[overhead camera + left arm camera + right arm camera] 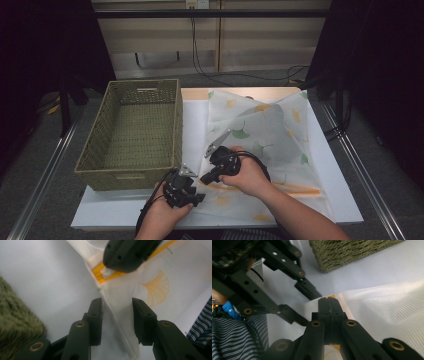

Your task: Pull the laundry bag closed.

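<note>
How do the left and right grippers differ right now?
Left gripper: jaws apart, a fold of the white mesh bag running between them, pads not pressing it. Right gripper: jaws shut on the bag's yellow-trimmed edge. In the high view the left sits at the table's near edge by the basket; the right is farther in, over the bag. Both are black, hand-held, and work the same corner of the bag.

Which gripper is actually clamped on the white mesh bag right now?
The right gripper: its jaws are shut on the white mesh bag by its yellow zipper edge. The left gripper stands open around a fold.
</note>
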